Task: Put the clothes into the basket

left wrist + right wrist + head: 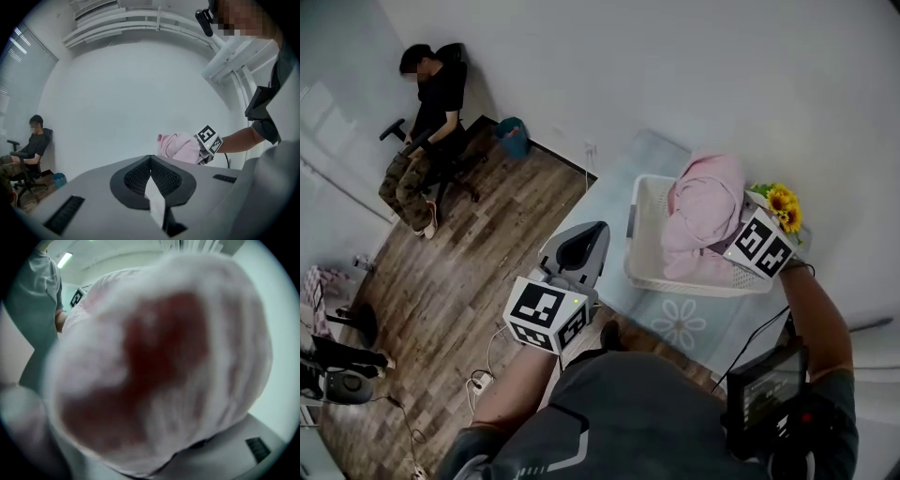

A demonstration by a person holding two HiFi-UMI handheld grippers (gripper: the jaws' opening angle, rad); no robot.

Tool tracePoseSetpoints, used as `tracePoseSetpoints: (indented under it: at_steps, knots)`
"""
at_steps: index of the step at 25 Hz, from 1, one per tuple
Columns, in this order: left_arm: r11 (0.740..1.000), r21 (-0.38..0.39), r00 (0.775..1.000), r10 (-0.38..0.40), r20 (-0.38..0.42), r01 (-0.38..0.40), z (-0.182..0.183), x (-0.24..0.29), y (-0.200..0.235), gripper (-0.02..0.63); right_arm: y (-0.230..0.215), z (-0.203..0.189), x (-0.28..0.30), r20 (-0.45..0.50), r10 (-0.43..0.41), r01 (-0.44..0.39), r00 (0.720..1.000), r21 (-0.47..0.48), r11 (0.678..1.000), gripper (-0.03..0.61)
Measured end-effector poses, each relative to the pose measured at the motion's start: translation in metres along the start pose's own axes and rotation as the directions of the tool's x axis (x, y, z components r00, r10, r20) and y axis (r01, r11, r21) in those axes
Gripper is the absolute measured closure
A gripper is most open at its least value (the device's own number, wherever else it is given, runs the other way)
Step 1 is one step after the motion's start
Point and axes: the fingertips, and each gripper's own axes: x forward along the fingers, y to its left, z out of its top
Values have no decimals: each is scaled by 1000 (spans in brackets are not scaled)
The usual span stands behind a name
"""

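Note:
A white slatted basket (pixel 636 234) stands on the table. A bunched pink garment (pixel 703 202) rises out of it, above the rim. My right gripper (pixel 729 246), with its marker cube at the basket's right side, is shut on that garment; the pink cloth (pixel 159 366) fills the right gripper view and hides the jaws. The left gripper view shows the same pink bundle (pixel 180 146) beside the right gripper's cube. My left gripper (pixel 581 246) hangs left of the basket over the table's edge, its jaws shut with nothing in them (pixel 150 157).
The table (pixel 675 323) has a pale cloth with a flower print. Sunflowers (pixel 783 204) stand right behind the basket. A person sits on a chair (pixel 427 122) at the far left wall, near a blue bin (pixel 513 138). Cables and a power strip (pixel 478 382) lie on the wooden floor.

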Motion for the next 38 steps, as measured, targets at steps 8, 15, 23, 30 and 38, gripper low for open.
tracePoseSetpoints:
  at_steps: [8, 15, 23, 30, 38]
  knots:
    - [1000, -26, 1000, -7, -24, 6, -19, 12, 21, 604, 24, -38, 65, -122, 135, -149, 983, -111, 983, 236]
    - [1000, -3, 998, -20, -62, 20, -25, 18, 29, 604, 44, -83, 107, -291, 214, -269, 933, -165, 949, 236]
    - [999, -36, 998, -18, -66, 16, -43, 25, 42, 604, 61, -131, 149, -426, 269, -368, 864, -168, 914, 236]
    - [996, -87, 996, -9, -91, 1, -65, 33, 62, 604, 69, -161, 184, -496, 287, -400, 820, -138, 906, 236]
    - [993, -114, 994, 32, -106, -44, -69, 28, 81, 604, 75, -165, 199, -549, 301, -438, 780, -135, 889, 236]
